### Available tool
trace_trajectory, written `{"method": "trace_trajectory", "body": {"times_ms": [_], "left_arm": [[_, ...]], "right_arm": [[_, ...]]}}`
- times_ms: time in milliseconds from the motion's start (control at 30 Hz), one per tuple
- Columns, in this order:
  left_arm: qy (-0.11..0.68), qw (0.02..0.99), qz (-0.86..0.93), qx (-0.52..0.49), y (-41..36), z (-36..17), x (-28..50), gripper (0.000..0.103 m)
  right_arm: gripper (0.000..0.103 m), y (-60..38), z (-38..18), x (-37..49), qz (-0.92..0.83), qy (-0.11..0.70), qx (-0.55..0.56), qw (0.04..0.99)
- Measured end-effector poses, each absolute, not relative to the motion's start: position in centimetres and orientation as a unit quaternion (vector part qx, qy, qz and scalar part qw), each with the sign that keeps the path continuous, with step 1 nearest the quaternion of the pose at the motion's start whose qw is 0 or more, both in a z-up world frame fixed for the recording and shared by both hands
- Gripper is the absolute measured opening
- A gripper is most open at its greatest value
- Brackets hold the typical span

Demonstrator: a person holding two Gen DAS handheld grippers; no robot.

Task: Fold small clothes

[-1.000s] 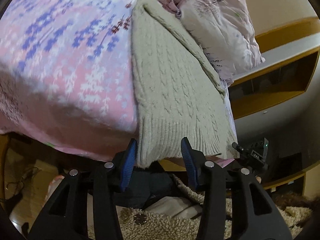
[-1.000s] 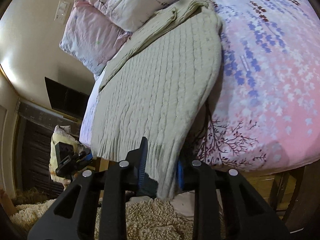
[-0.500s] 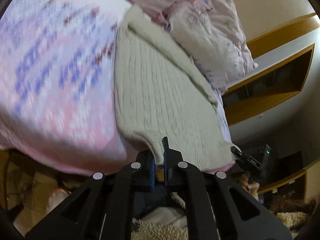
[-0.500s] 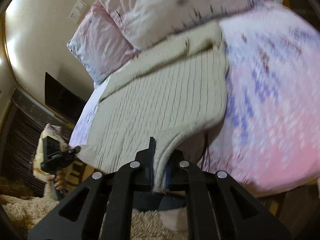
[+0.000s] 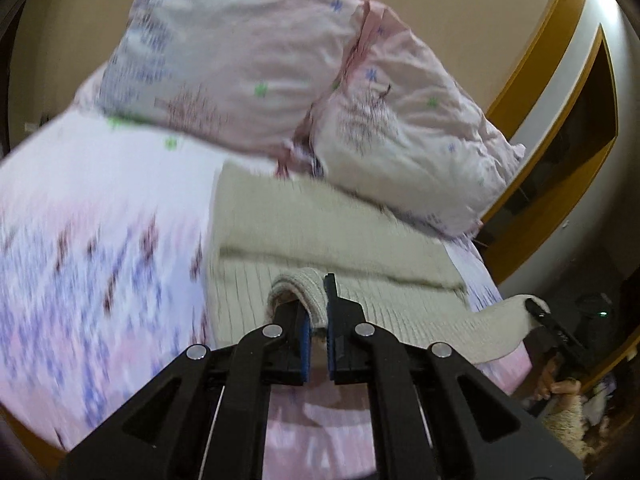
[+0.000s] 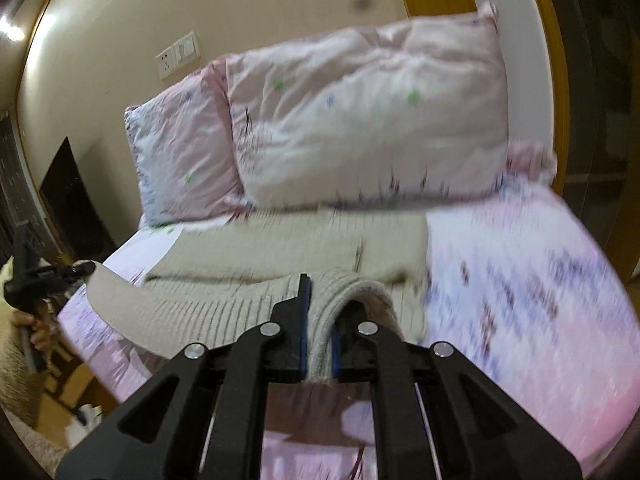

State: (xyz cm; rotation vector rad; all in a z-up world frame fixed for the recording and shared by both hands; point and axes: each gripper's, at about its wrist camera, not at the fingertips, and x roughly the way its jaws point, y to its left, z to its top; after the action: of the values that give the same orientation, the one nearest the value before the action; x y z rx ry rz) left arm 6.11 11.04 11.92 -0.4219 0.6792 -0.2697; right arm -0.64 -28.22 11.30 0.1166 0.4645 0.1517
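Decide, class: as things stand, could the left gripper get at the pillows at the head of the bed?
Probably not right now. The left gripper is shut on the cream sweater's hem, so it is occupied. Otherwise the way looks free: only the flat sweater lies between it and the pillows.

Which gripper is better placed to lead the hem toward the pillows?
Neither clearly: left gripper and right gripper each clamp a hem corner of the sweater, both lifted and facing the pillows. Probably move together.

Black tongs [image 5: 316,320] (blue pads, silver screws).
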Motion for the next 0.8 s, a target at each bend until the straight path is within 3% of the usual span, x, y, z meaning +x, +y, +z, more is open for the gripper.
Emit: {"method": "trace_trajectory", "body": {"times_ms": [433,800], "left_arm": [[0.277,0.933,-0.118,-0.198,11.1,14.9,17.5,0.005],[0.368,0.889,-0.100,-0.252,11.2,5.2,27.1,0.005]], "right_arm": [[0.007,-27.3,13.9,9.1,0.009,0.166,0.040,0.985],[0.008,-31.6,4.8,19.6,-0.037,0.311,0.177,0.933]]}}
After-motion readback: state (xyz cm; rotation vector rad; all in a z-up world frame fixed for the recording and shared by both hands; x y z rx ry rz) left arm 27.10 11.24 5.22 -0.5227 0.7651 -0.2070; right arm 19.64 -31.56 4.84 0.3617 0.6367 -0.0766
